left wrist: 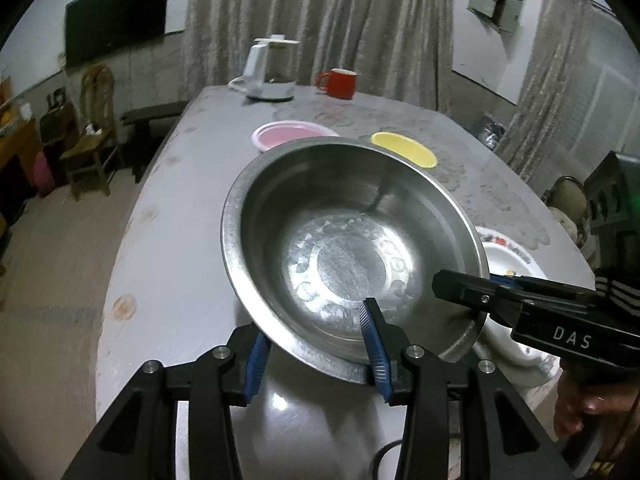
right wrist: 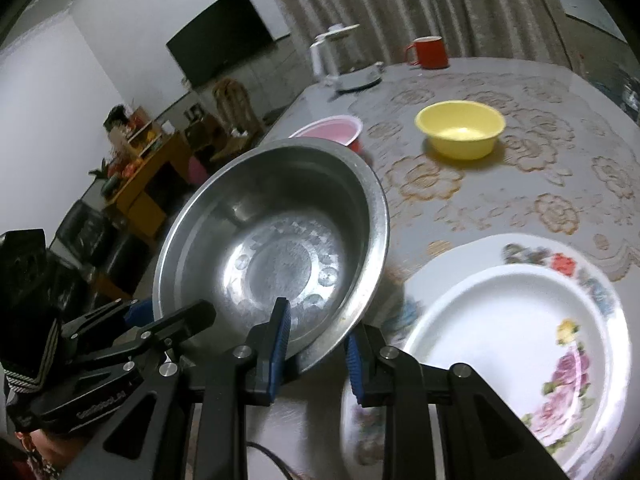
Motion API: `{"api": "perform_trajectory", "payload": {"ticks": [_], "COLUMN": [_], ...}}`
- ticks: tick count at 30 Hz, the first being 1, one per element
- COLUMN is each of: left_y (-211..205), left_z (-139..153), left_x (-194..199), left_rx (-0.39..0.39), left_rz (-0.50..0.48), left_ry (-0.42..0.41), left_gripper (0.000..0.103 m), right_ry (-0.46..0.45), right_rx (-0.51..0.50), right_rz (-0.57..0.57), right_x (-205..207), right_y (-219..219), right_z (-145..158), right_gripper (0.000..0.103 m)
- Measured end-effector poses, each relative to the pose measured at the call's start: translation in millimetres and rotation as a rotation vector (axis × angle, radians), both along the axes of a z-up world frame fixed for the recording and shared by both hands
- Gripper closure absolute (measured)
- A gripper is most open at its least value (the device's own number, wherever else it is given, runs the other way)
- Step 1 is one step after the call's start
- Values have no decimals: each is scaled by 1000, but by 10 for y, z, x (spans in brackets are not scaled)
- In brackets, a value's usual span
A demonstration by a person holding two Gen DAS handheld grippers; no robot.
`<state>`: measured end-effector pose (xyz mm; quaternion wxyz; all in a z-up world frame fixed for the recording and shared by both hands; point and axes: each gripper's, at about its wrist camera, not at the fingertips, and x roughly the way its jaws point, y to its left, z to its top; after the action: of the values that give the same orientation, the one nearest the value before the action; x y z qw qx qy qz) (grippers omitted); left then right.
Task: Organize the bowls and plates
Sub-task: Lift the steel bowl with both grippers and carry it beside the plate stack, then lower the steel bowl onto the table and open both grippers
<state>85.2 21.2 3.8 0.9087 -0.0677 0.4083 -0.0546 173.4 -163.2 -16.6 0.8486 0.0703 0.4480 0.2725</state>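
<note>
A large steel bowl (left wrist: 352,240) (right wrist: 276,248) hangs tilted over the table, held by its rim from two sides. My left gripper (left wrist: 316,354) is shut on the near rim, one blue pad inside the bowl and one outside. My right gripper (right wrist: 318,350) is shut on the rim the same way. Each gripper also shows in the other's view: the right gripper (left wrist: 476,300) on the bowl's right rim, the left gripper (right wrist: 160,312) on its left rim. A floral white plate (right wrist: 512,340) (left wrist: 508,256) lies just right of the bowl. Farther back stand a pink bowl (left wrist: 294,134) (right wrist: 328,130) and a yellow bowl (left wrist: 404,148) (right wrist: 460,128).
The table (right wrist: 520,184) carries a patterned lace cloth. A white kettle (left wrist: 268,72) (right wrist: 340,60) and a red mug (left wrist: 340,82) (right wrist: 430,53) stand at its far end. Wooden chairs (left wrist: 94,128) and a cabinet stand on the floor to the left. A person's hand (left wrist: 584,412) holds the right gripper.
</note>
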Motion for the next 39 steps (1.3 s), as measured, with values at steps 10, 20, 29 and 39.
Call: {"api": "perform_trajectory", "payload": {"ticks": [10, 20, 29, 39], "left_y": [165, 165, 146, 138], "left_z": [-264, -299, -268, -175], "left_x": [-91, -74, -90, -157], "left_rx": [-28, -30, -36, -10], "left_rz": [27, 25, 6, 0], "left_ry": [79, 75, 93, 90], "left_gripper": [58, 55, 44, 36], "right_ry": [98, 115, 122, 61], "right_rx": [-53, -84, -46, -17], "right_rz": [41, 52, 31, -20], "right_x": [-83, -143, -168, -136], "right_y": [276, 318, 166, -111], "right_z": [-217, -250, -192, 48], "right_gripper": [76, 72, 71, 71]}}
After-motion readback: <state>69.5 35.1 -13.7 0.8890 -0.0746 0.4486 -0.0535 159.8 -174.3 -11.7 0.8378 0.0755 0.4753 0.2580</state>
